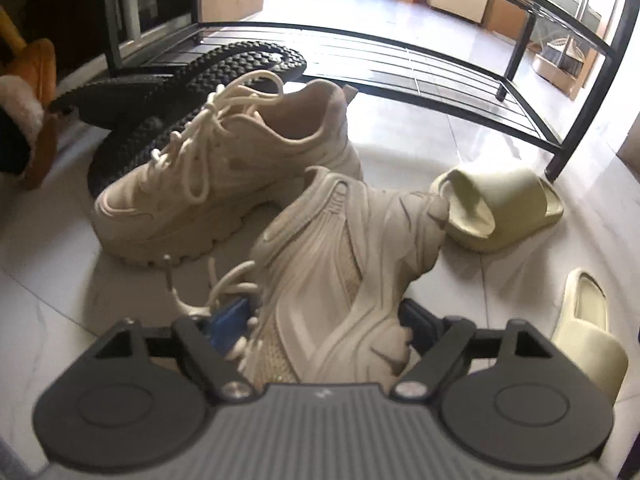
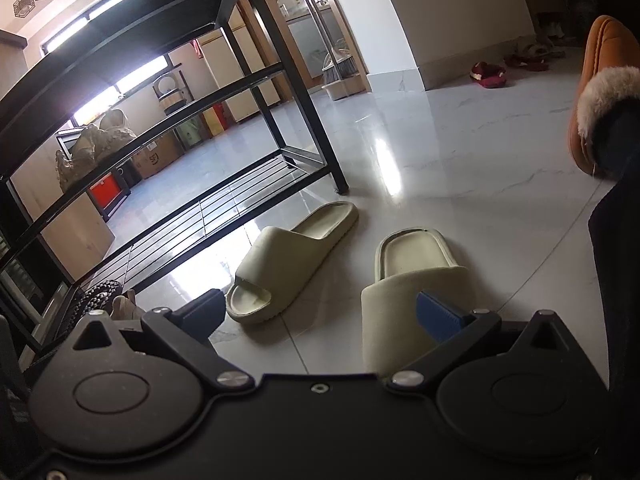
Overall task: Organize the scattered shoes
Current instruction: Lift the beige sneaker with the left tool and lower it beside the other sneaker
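Progress: early, as judged; no shoe seen on the rack (image 1: 400, 60) from the L view, all still on the floor (image 1: 460, 128).
Done: nothing visibly shelved on the bottom tier; upper tiers only partly seen.
Left: 2 beige sneakers, 2 slides, black pair, all to be racked.
L gripper (image 1: 324, 320): spread around near sneaker (image 1: 340, 264), which lies tipped on its side between the blue pads; whether pads press cannot be told, looks loose.
2nd sneaker (image 1: 224, 168): upright, just behind, touching the black shoes (image 1: 192, 84) at the rack's edge.
R gripper (image 2: 324, 312): spread wide, nothing pinched; near slide (image 2: 408, 288) partly between the fingers, R pad just beside its strap.
Far slide (image 2: 288, 256): on floor by the rack leg, apart from its mate.
Rack contents: bottom tier bare in R view; a bag-like lump beyond it, unclear.
Next, as judged: sneaker to be gripped & lifted to bottom tier.
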The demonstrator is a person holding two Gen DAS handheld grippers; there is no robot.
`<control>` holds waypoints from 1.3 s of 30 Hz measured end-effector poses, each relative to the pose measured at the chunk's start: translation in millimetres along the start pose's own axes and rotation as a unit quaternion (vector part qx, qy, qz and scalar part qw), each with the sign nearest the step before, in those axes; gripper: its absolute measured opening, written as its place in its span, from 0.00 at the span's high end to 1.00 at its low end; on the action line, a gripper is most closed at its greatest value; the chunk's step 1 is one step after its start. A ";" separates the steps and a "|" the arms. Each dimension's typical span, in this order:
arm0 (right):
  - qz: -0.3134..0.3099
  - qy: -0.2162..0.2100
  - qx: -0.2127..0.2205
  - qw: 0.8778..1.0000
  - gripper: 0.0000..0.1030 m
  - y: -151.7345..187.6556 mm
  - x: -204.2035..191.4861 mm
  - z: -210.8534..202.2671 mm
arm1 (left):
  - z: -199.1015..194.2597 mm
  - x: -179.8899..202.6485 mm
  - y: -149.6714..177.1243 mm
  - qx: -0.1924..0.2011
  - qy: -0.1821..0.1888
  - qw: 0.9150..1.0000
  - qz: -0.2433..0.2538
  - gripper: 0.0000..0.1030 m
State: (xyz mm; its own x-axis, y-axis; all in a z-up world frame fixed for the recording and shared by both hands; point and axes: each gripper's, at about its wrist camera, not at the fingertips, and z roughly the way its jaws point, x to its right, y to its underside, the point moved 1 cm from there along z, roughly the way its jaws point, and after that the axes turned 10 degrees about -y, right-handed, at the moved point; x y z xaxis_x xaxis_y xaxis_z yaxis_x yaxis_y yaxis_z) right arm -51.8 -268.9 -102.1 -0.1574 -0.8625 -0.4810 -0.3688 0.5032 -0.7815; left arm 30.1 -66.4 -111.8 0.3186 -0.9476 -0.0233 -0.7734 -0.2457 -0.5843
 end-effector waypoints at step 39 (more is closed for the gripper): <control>-0.043 -0.016 0.000 0.999 0.00 4.4 -21.7 -13.3 | -55.1 -38.6 -17.5 0.051 0.020 0.997 0.060 0.06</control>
State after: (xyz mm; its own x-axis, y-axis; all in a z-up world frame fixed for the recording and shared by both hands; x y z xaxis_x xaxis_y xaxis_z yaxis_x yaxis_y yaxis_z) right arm -62.2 -248.7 -89.7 -0.0962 -0.9007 -0.4236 -0.3799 0.4266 -0.8208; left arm 1.1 -36.7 -56.0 0.2039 -0.9767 -0.0662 -0.7447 -0.1109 -0.6582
